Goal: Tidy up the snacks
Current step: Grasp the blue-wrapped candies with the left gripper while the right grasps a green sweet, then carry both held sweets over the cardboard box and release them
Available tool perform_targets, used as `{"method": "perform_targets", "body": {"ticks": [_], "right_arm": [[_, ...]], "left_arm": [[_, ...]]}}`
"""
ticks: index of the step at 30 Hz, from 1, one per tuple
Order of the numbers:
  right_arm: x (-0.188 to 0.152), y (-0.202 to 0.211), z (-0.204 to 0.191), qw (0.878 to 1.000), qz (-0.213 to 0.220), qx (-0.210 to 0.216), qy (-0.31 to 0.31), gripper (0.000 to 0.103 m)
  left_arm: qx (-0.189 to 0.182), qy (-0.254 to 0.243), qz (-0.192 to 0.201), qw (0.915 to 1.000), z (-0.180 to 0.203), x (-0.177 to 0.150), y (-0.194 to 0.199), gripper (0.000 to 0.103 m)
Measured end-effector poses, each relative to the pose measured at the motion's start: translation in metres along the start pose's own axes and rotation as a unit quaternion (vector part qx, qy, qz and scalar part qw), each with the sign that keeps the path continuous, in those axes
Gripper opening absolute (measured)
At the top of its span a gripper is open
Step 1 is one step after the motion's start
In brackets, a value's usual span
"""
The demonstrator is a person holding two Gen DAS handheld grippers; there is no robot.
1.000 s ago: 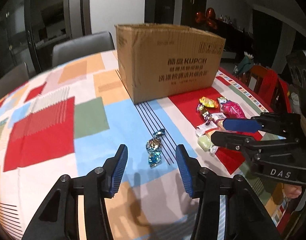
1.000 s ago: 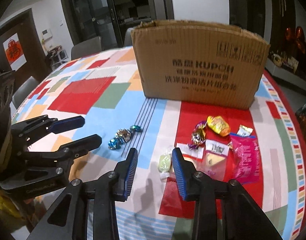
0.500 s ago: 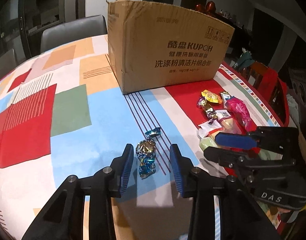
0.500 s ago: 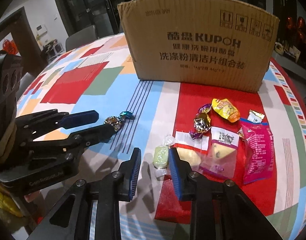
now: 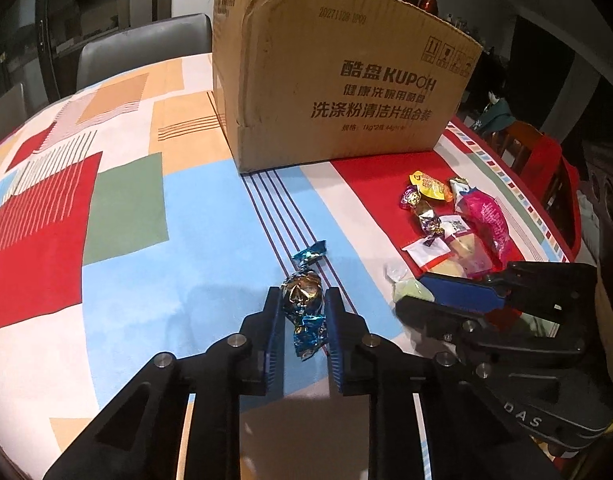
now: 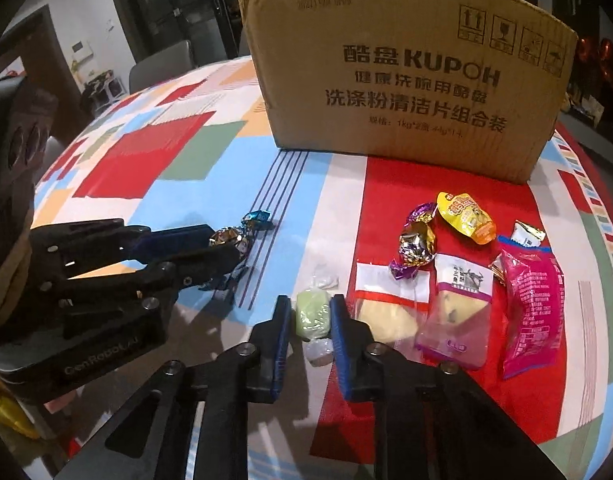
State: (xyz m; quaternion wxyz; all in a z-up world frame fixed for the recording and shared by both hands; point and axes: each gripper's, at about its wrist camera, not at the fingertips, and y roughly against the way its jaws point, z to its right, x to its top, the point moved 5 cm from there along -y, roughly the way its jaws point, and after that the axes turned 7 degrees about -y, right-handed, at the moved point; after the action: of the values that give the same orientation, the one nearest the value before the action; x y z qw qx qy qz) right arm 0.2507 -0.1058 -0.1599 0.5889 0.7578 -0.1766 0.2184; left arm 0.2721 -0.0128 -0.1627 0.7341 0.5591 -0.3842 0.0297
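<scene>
In front of the cardboard box (image 5: 338,76), my left tool (image 5: 302,312) pinches a light, crinkly foil candy (image 5: 302,296) at its firm middle, my right tool (image 6: 311,316) a soft green sweet (image 6: 312,314).

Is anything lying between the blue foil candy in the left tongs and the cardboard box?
Nothing visible does. From the blue foil candy in the left tongs to the cardboard box, only bare tablecloth shows; the snack pile lies off to the right.

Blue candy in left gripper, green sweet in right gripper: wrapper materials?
Blue candy: looks like metallised foil, crinkled and glinting gold-blue, twisted ends. Green sweet: seemingly clear plastic film, pale green filling visible through it, translucent bunched ends.
</scene>
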Motion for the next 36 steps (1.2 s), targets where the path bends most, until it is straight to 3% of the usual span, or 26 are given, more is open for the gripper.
{"method": "perform_targets", "body": {"ticks": [16,36], "right_arm": [[0.008,0.025,0.007,0.999,0.027,0.011,-0.017,0.019],[0.043,0.11,0.016,0.991,0.125,0.026,-0.035,0.019]], "left_arm": [[0.02,-0.004,0.019,0.9996,0.015,0.007,0.022,0.02],[0.041,-0.008,0.1,0.9941,0.038,0.051,0.097,0.02]]}}
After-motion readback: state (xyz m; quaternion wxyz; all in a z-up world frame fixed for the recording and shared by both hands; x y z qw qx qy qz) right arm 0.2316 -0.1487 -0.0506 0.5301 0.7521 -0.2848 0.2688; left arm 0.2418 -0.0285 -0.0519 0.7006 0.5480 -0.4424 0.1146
